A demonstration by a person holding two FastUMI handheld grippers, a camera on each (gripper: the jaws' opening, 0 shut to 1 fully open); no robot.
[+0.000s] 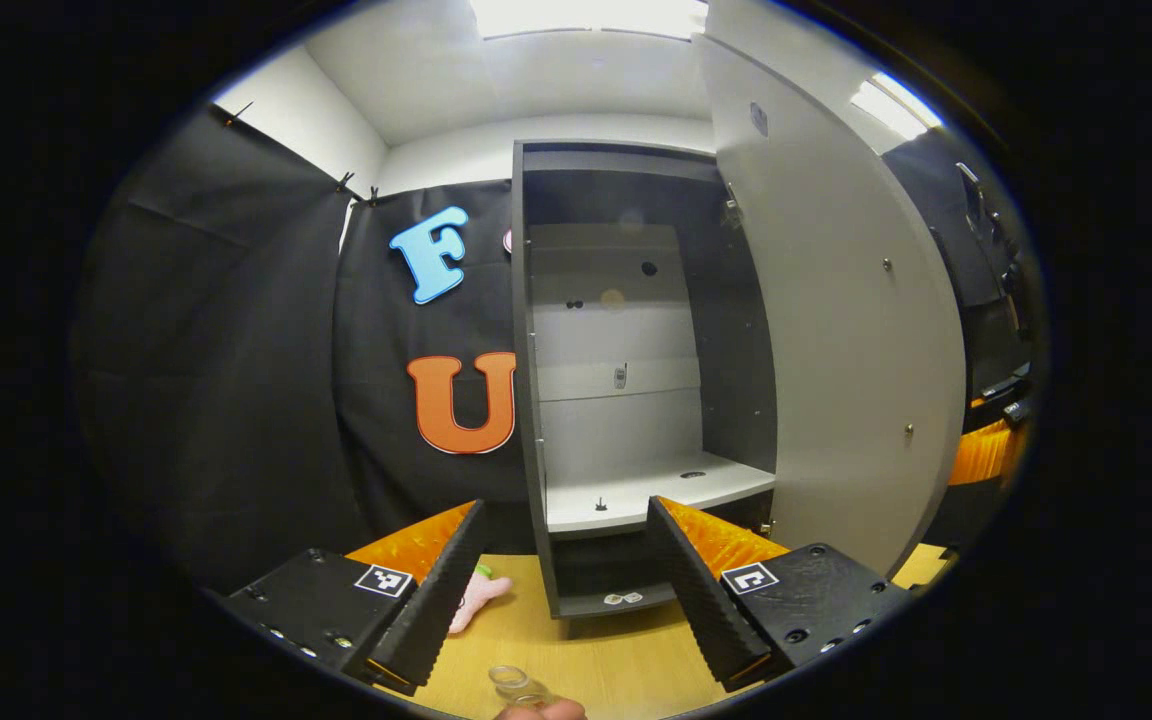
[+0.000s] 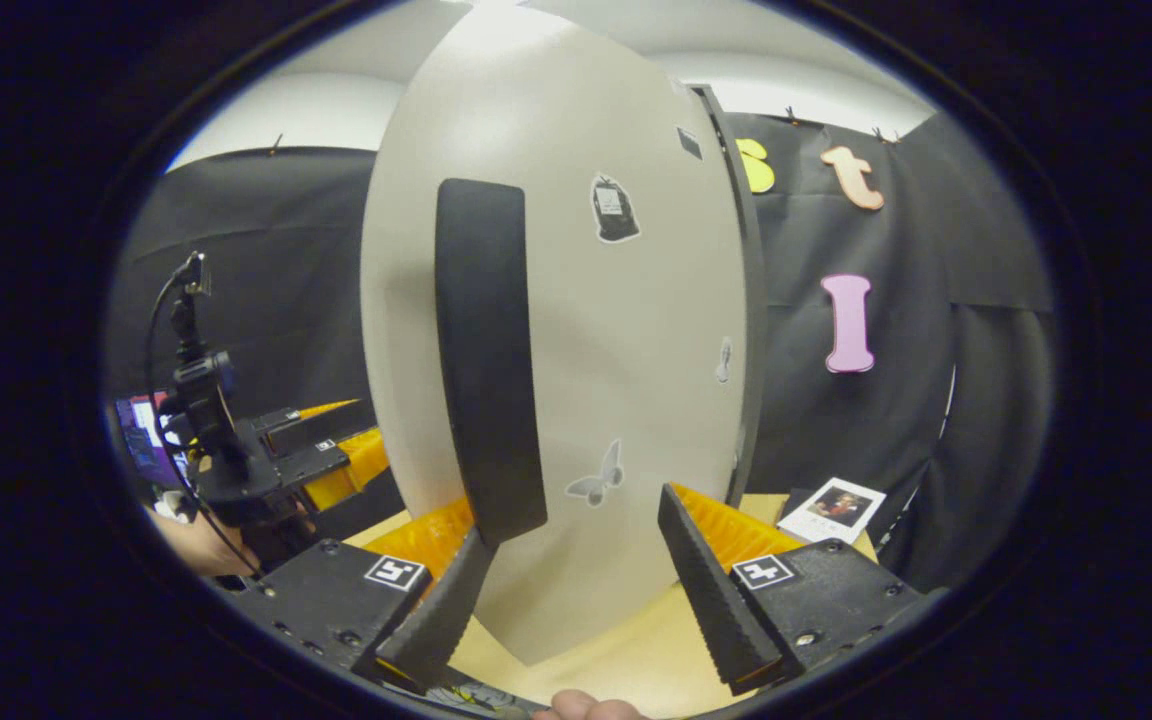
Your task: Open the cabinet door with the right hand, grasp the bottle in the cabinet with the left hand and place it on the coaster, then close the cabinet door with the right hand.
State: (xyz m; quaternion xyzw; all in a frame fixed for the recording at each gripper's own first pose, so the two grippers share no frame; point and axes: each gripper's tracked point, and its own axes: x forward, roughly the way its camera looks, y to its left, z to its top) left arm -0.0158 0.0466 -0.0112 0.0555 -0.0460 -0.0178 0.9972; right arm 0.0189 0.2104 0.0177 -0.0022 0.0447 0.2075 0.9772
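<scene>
Both claws gape empty: left gripper (image 1: 561, 585) faces the bare grey cabinet (image 1: 636, 400), a clear bottle mouth (image 1: 514, 682) below it; right gripper (image 2: 566, 590) faces the white door's (image 2: 576, 330) black handle (image 2: 486, 360). Closing the door seemingly remains.

Pink soft toy (image 1: 481, 598) on wooden table (image 1: 616, 670); photo card (image 2: 833, 508) near wall.
</scene>
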